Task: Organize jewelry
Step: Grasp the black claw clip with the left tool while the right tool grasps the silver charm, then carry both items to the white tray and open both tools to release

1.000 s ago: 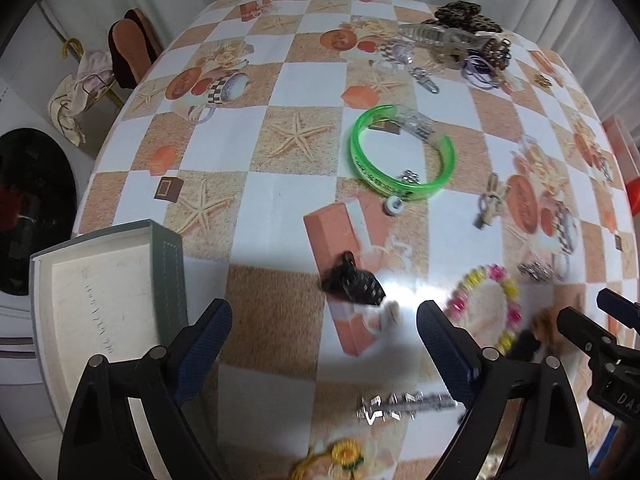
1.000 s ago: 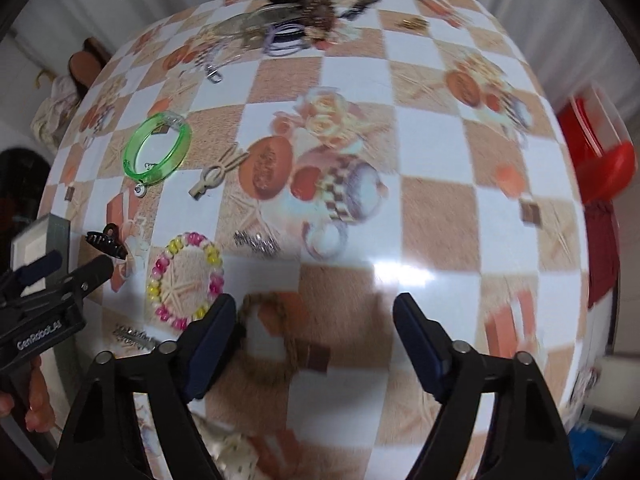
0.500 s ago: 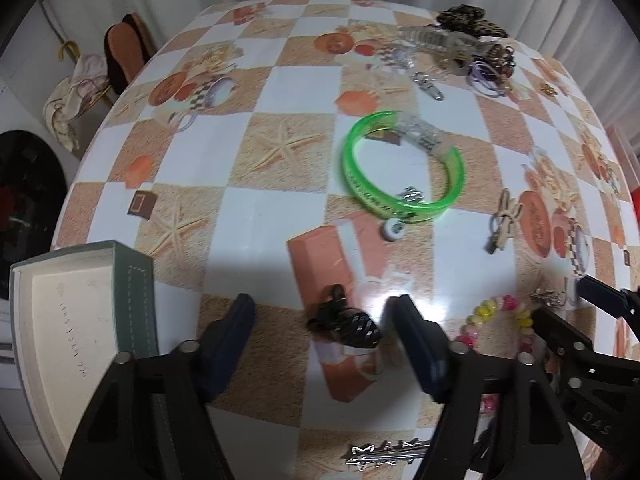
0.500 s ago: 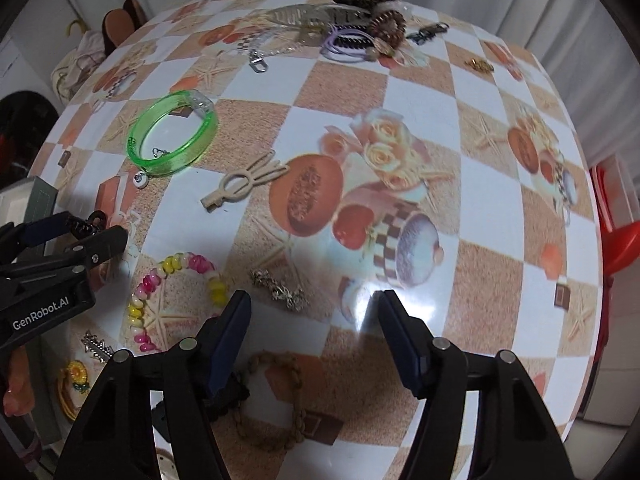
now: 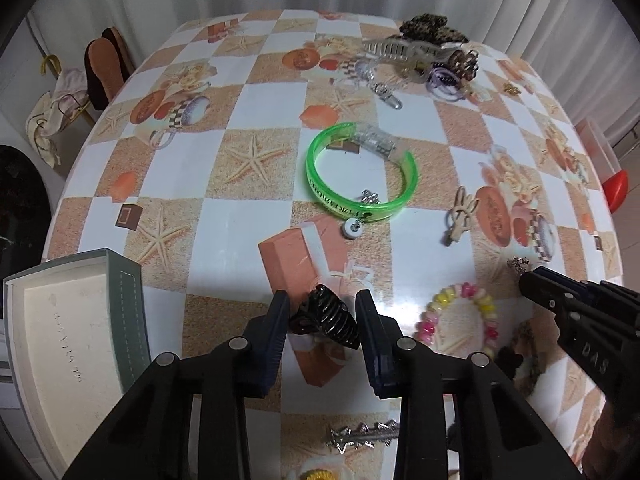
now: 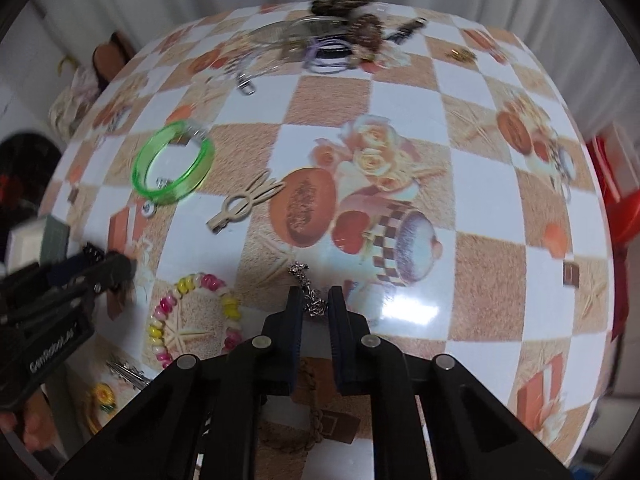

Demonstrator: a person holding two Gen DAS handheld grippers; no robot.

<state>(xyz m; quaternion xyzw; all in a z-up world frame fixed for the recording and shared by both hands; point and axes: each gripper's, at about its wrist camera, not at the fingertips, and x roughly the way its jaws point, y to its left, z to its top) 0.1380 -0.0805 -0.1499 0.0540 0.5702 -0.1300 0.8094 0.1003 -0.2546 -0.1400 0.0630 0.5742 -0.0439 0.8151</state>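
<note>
White curtains back a round table point(image 5: 264, 100) under a checkered seashell cloth, with jewelry scattered over it. At far left an open box point(image 5: 76, 336) sits at the table's edge, its pale lining bare. Just right of it the left gripper point(image 5: 322, 316) has its fingers point(image 5: 276, 328) set either side of a black hair claw point(image 5: 326, 320), narrowed close to it but with a sliver of gap on each side, so the claw seems to lie on the cloth, not yet pinched. Beyond lies a green bangle point(image 5: 360, 174), and to the right a bead bracelet point(image 5: 460, 320). Further right, the right gripper point(image 6: 314, 308) is nearly closed about a small silver chain point(image 6: 308, 296); whether the pads truly bite it I cannot tell. To do this well, I would squeeze the claw squarely across its ribbed body, lift straight, then carry it left to the box; the chain wants a low pinch, since thin links slip easily.
</note>
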